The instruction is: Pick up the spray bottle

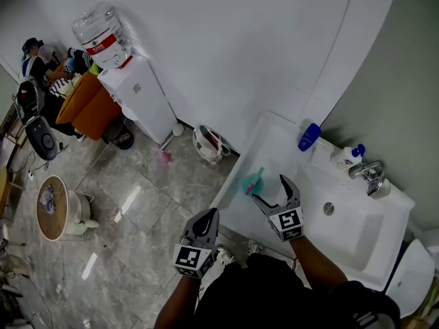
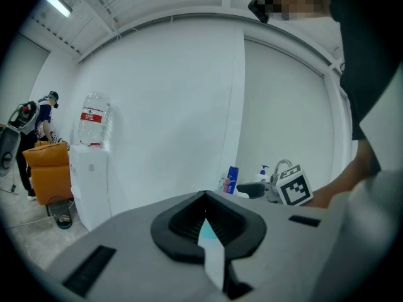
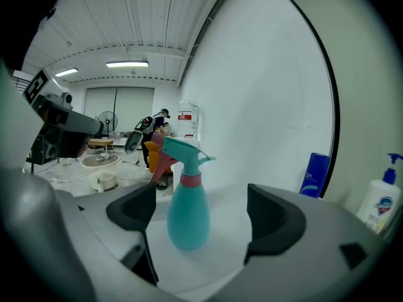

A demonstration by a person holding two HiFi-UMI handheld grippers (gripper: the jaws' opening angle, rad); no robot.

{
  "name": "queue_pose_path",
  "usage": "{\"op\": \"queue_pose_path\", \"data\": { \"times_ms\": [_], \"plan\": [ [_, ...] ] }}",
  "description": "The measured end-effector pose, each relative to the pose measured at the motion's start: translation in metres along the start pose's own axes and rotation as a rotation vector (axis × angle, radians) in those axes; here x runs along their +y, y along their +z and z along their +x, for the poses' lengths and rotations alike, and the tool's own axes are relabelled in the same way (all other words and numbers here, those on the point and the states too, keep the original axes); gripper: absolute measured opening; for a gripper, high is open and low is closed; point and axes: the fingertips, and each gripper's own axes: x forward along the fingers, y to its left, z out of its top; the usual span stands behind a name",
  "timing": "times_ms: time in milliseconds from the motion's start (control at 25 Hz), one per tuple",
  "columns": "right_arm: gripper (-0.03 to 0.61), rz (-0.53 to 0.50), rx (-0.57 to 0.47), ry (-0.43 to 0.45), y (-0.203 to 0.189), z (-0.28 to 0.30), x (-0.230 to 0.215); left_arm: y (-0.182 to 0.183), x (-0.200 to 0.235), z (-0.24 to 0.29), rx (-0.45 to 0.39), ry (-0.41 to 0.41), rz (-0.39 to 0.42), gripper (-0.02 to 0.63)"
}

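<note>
A teal spray bottle [image 1: 252,181] with a pink collar and trigger stands upright on the white counter [image 1: 271,144], left of the sink. My right gripper [image 1: 269,188] is open just in front of it. In the right gripper view the spray bottle [image 3: 187,214] stands between the two spread black pads [image 3: 274,214], slightly beyond them, with a gap on each side. My left gripper [image 1: 204,219] hangs off the counter's front edge over the floor, jaws together and holding nothing. In the left gripper view its black pads [image 2: 189,222] meet in a closed V.
A blue bottle [image 1: 309,136] and a white pump bottle [image 1: 348,157] stand at the wall behind the sink basin [image 1: 357,233], by the chrome faucet [image 1: 369,174]. A water dispenser [image 1: 137,96], a small round table [image 1: 52,208] and people stand far left across the tiled floor.
</note>
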Motion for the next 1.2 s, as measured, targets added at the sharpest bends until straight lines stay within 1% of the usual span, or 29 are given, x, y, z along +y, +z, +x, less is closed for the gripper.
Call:
{"op": "queue_pose_path", "data": {
  "times_ms": [160, 400, 520, 680, 840, 920, 1040, 1200],
  "plan": [
    [0.423, -0.020, -0.011, 0.008, -0.004, 0.013, -0.003, -0.006, 0.004, 0.000, 0.007, 0.019, -0.001, -0.004],
    [0.362, 0.016, -0.007, 0.060, -0.002, 0.024, 0.005, -0.005, 0.010, -0.001, -0.004, 0.038, -0.001, -0.003],
    [0.330, -0.001, -0.012, 0.076, -0.001, 0.029, 0.008, -0.004, 0.010, -0.002, 0.001, 0.045, -0.001, -0.003],
    [0.301, -0.002, -0.014, 0.086, 0.006, 0.031, 0.013, -0.006, 0.012, -0.004, 0.003, 0.057, -0.003, -0.003],
    [0.228, -0.030, -0.038, 0.082, 0.009, 0.030, 0.015, -0.007, 0.014, -0.006, 0.003, 0.069, -0.003, -0.004],
    [0.205, -0.043, -0.046, 0.085, 0.009, 0.030, 0.016, -0.007, 0.014, -0.007, 0.003, 0.072, -0.006, -0.003],
    [0.177, -0.055, -0.052, 0.087, 0.010, 0.030, 0.017, -0.007, 0.013, -0.007, 0.000, 0.073, -0.009, -0.003],
    [0.158, -0.061, -0.046, 0.088, 0.015, 0.027, 0.021, -0.006, 0.012, -0.010, -0.003, 0.078, -0.007, -0.005]
  ]
}}
